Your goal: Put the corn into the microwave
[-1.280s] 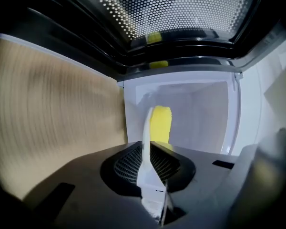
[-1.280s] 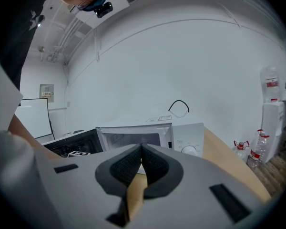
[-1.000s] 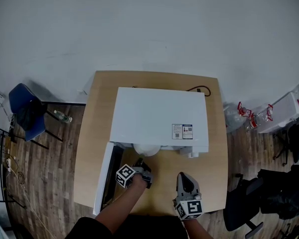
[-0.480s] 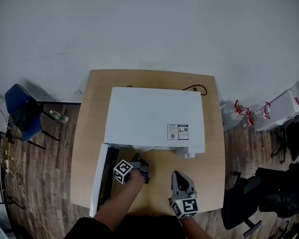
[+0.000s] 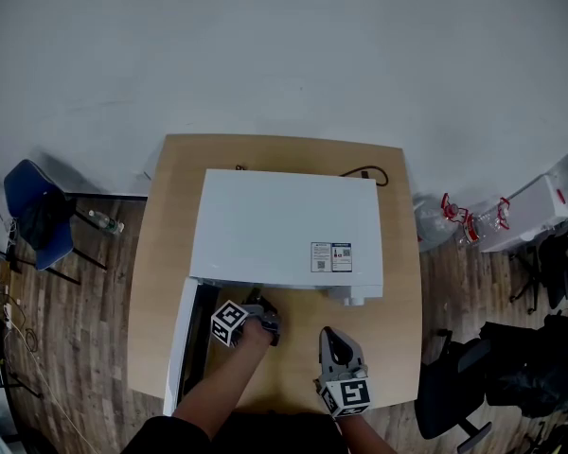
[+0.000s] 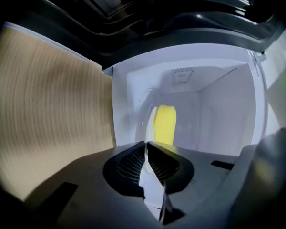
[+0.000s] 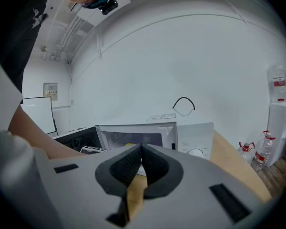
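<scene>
White enamelled steel makes up the microwave [image 5: 284, 225], a smooth boxy case on a pale wood-grain table [image 5: 161, 253], with its dark perforated door [image 5: 182, 343] swung open at the microwave's front left corner. We see the cavity as matte white walls with a small vent grille.

Inside the microwave lies the corn [image 6: 165, 124], a bright yellow, blunt-ended cob resting on a thin white plate [image 6: 150, 180] with a curved rim. Its long axis runs along the plate's face, crosswise to the line of the jaws and not deeper into the cavity.

Our left gripper [image 6: 146, 144] reaches into the microwave's open mouth, its ribbed black pads clenched on the plate's rim, which shows as a white sliver between them.

Our right gripper [image 7: 141, 148] sits over the table in front of the microwave's control panel, its textured pads pressed together with nothing between them. A round white knob [image 7: 197, 152] marks that panel, and a black cable [image 5: 364, 172] loops behind the microwave.
</scene>
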{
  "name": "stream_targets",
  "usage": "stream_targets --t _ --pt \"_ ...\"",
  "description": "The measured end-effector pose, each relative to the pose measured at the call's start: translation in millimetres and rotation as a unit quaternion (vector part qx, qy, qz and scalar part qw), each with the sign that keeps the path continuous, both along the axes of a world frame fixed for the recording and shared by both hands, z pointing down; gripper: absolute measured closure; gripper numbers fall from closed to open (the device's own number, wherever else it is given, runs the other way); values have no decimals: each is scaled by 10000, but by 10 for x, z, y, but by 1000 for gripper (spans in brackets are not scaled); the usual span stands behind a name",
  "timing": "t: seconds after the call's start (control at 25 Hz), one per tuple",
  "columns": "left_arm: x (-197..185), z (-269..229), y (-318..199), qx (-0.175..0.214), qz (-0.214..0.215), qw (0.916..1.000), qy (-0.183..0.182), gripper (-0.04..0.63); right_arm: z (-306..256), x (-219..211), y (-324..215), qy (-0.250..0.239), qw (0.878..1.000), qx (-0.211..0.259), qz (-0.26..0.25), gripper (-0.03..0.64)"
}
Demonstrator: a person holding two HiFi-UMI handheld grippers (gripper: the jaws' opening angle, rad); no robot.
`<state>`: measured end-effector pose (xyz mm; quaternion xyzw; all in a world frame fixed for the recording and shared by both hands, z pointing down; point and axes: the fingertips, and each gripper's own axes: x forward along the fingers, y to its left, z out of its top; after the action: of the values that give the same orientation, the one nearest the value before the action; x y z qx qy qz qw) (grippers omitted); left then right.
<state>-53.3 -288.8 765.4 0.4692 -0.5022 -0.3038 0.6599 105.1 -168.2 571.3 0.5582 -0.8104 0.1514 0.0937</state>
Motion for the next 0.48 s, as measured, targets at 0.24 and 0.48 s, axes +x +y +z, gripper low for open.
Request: stream_targets --t 0.24,0.48 --pt "-42 -38 0 263 92 9996 -49 564 -9 -61 34 94 9998 -26 -170 557" --pt "33 -168 71 378 430 9982 -185 494 34 -84 116 107 9996 -66 -242 557"
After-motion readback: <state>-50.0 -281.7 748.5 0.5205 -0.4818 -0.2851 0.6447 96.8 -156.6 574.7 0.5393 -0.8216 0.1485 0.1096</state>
